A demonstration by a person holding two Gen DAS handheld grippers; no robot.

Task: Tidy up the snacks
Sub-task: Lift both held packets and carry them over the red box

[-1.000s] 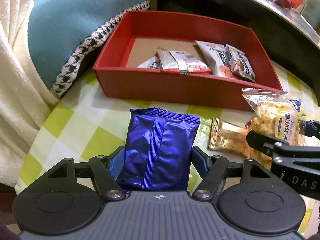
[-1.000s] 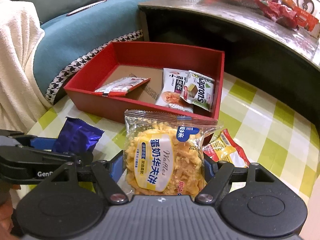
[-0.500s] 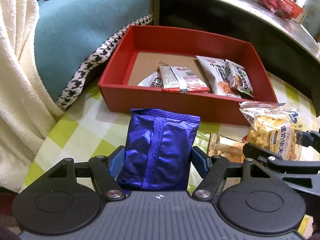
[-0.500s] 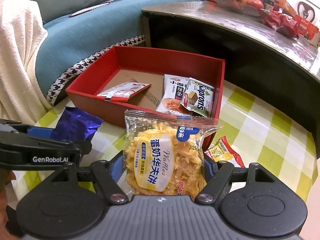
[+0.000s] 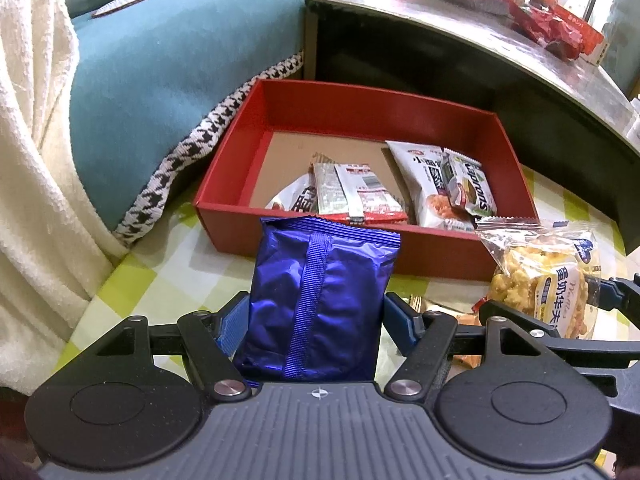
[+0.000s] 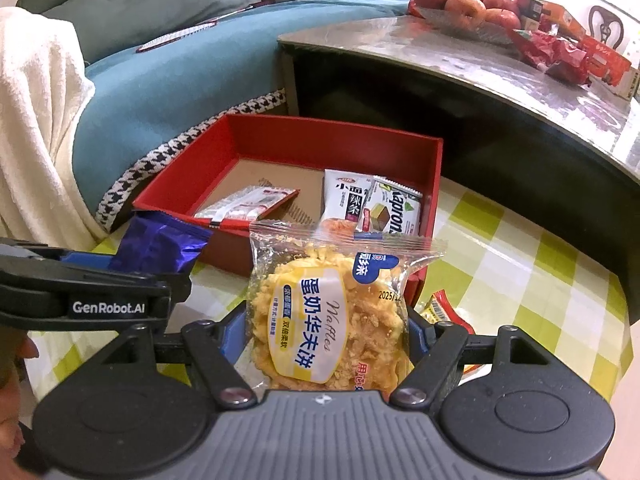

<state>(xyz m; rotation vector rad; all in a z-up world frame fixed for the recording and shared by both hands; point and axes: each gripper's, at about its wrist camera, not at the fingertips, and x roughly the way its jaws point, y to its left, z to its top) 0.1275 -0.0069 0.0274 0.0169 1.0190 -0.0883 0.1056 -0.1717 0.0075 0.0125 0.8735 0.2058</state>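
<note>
My left gripper is shut on a shiny blue snack packet and holds it upright above the checked tablecloth, in front of the red box. My right gripper is shut on a clear waffle packet with a yellow label, held near the box's right front corner. The red box holds several snack packets: a red-and-white one, a white one and a green Kaprons one. The waffle packet shows at the right of the left wrist view; the blue packet at the left of the right wrist view.
An orange-gold snack packet lies on the green-and-white tablecloth right of the box. A teal sofa cushion and white blanket lie left. A dark table with a metal top carries apples and red wrappers behind.
Both grippers have risen with their packets held, so the box sits lower and farther in each view and more of the back table shows.
</note>
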